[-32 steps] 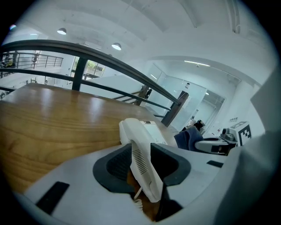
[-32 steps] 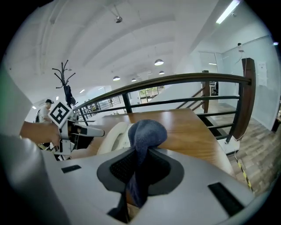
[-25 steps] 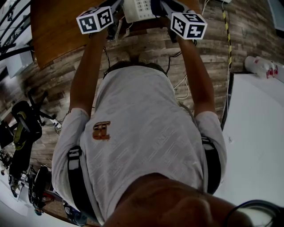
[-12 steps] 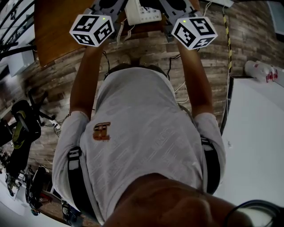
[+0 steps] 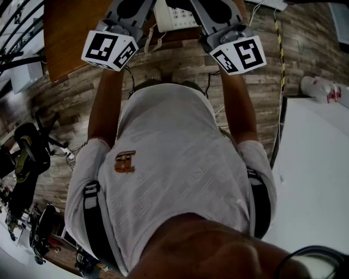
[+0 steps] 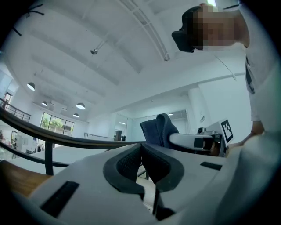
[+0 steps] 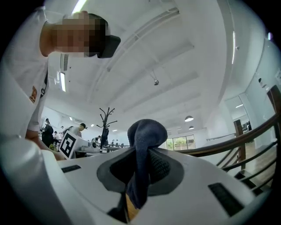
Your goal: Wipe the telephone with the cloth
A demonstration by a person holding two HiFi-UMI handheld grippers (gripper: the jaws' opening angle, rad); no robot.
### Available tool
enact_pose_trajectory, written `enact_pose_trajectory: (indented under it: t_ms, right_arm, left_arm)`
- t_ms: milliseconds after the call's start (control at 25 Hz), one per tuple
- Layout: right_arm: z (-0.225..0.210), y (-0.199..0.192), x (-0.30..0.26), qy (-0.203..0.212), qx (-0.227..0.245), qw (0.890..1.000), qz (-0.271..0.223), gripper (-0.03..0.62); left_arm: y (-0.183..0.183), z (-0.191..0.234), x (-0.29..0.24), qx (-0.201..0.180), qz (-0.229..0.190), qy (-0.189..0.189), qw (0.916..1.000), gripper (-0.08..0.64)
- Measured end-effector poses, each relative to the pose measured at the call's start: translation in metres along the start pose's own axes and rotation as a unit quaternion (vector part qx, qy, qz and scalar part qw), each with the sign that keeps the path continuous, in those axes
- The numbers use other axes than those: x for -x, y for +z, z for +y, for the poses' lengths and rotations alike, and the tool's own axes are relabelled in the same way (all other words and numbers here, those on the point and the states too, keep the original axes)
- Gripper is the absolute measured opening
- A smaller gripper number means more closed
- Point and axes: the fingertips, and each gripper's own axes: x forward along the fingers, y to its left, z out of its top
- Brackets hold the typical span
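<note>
The white telephone (image 5: 173,15) sits on a brown wooden table (image 5: 71,32) at the top edge of the head view, partly cut off. Both grippers are raised in front of it and point up toward the ceiling. My left gripper (image 6: 141,148) is shut, its dark pads pressed together with nothing between them. My right gripper (image 7: 143,151) is shut on a dark blue cloth (image 7: 145,132), which bulges above the pads and hangs down between them. In the left gripper view the cloth (image 6: 160,129) shows in the right gripper to its side.
A wood-plank floor (image 5: 180,65) runs under the table, with cables (image 5: 221,106) lying on it. A white table (image 5: 316,163) fills the right side. Black equipment (image 5: 27,158) stands at the left. A dark railing (image 6: 52,140) crosses behind the left gripper.
Both grippers have tipped upward and come nearer the head camera. Their marker cubes have rolled, and their grey bodies now flank the telephone.
</note>
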Motion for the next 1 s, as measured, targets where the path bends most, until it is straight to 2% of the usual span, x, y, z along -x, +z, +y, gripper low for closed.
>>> enact_pose_trajectory:
  t_ms: [280,1000]
  right_arm:
    - [0.000,0.007,0.009,-0.011,0.006,1.000,-0.020,0.071]
    - [-0.006,0.003,0.015,-0.021,0.003,1.000,-0.017,0.071]
  left_arm:
    - [0.008,-0.005,0.005,-0.002,-0.013,0.001,0.9999,0.018]
    - [0.004,-0.010,0.001,-0.004,-0.009,-0.008,0.9999,0.018]
